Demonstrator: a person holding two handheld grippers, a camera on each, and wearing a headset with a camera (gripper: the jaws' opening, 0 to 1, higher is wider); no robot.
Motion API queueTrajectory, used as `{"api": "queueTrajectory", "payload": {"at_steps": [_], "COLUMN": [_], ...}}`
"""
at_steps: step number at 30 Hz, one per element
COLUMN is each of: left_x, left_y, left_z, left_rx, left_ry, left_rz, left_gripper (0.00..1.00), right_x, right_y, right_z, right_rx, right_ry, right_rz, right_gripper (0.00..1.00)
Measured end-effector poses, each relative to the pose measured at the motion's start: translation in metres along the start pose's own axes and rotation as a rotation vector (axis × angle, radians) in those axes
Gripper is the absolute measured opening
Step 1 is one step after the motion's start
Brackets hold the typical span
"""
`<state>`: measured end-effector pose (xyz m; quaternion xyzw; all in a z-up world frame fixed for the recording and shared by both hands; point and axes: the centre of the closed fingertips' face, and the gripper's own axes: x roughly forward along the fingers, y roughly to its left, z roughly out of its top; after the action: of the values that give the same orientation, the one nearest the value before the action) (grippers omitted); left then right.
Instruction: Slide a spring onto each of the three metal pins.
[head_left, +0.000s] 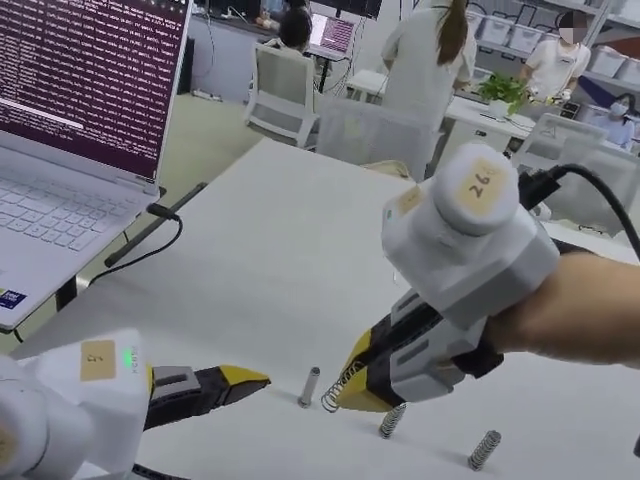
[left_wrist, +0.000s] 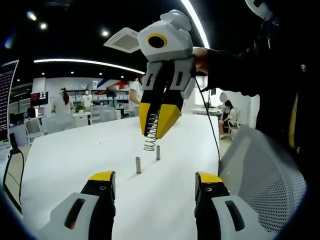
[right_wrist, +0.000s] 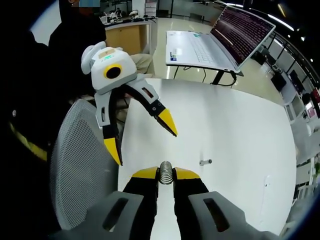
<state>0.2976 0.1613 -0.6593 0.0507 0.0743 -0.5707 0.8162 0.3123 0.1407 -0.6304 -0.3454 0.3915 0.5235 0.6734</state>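
Metal spring (head_left: 336, 390) is hanging clamped in my right hand-held gripper (head_left: 350, 396), just right of an upright pin (head_left: 309, 387) on the worktop (head_left: 280, 250); my left hand-held gripper (left_wrist: 155, 176) is hovering, jaws apart.

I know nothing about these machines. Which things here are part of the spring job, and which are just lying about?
For the job: spring pinched in the right gripper; upright metal pin; two more springs on the table; left gripper, jaws open.

Lying about: laptop; black cable; potted plant; white chair.
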Motion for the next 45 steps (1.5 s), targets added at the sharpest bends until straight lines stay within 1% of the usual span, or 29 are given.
{"api": "queueTrajectory", "payload": {"at_steps": [4, 8, 12, 13, 15, 18, 20, 23, 26, 28, 30, 33, 36, 40, 42, 45], "left_x": [0.002, 0.002, 0.000, -0.001, -0.003, -0.007, -0.007, -0.009, -0.012, -0.014, -0.015, -0.016, -0.014, -0.013, -0.014, -0.019], "left_y": [0.001, 0.003, 0.003, 0.003, 0.002, -0.001, -0.001, 0.000, -0.002, -0.003, -0.002, -0.004, -0.007, -0.008, -0.008, -0.002], "left_z": [-0.003, -0.004, -0.008, -0.010, -0.010, -0.011, -0.014, -0.016, -0.012, -0.011, -0.013, -0.012, -0.014, -0.014, -0.014, -0.015], "left_rx": [-0.001, -0.010, -0.011, -0.012, -0.017, -0.019, -0.017, -0.015, -0.016, -0.013, -0.013, -0.015, -0.015, -0.008, -0.005, -0.007], "left_ry": [-0.001, -0.004, 0.009, 0.015, 0.016, 0.017, 0.025, 0.033, 0.023, 0.021, 0.023, 0.017, 0.022, 0.028, 0.030, 0.032], "left_rz": [0.002, 0.012, 0.015, 0.016, 0.017, 0.016, 0.014, 0.018, 0.017, 0.017, 0.019, 0.016, 0.007, 0.001, 0.003, 0.016], "left_gripper": [0.60, 0.60, 0.60, 0.60, 0.60, 0.60, 0.60, 0.60, 0.60, 0.60, 0.59, 0.60, 0.59, 0.59, 0.59, 0.59], "right_x": [0.000, -0.002, -0.001, 0.000, 0.002, 0.001, 0.002, 0.006, 0.005, 0.002, -0.004, -0.016, -0.023, -0.026, -0.027, -0.029], "right_y": [-0.010, -0.025, -0.041, -0.048, -0.051, -0.049, -0.048, -0.050, -0.048, -0.049, -0.052, -0.057, -0.063, -0.070, -0.072, -0.077], "right_z": [-0.006, -0.011, -0.017, -0.021, -0.024, -0.021, -0.019, -0.019, -0.018, -0.018, -0.019, -0.012, -0.006, -0.001, 0.002, 0.013], "right_rx": [0.007, 0.033, 0.055, 0.058, 0.061, 0.071, 0.071, 0.078, 0.083, 0.090, 0.084, 0.075, 0.070, 0.048, 0.042, 0.023], "right_ry": [0.009, 0.005, 0.013, 0.028, 0.040, 0.031, 0.027, 0.039, 0.037, 0.037, 0.052, 0.047, 0.043, 0.063, 0.062, 0.057], "right_rz": [-0.011, -0.036, -0.075, -0.096, -0.107, -0.105, -0.106, -0.113, -0.100, -0.103, -0.121, -0.147, -0.158, -0.167, -0.165, -0.154], "right_gripper": [0.08, 0.08, 0.08, 0.08, 0.08, 0.08, 0.08, 0.08, 0.08, 0.08, 0.08, 0.08, 0.08, 0.08, 0.08, 0.08]}}
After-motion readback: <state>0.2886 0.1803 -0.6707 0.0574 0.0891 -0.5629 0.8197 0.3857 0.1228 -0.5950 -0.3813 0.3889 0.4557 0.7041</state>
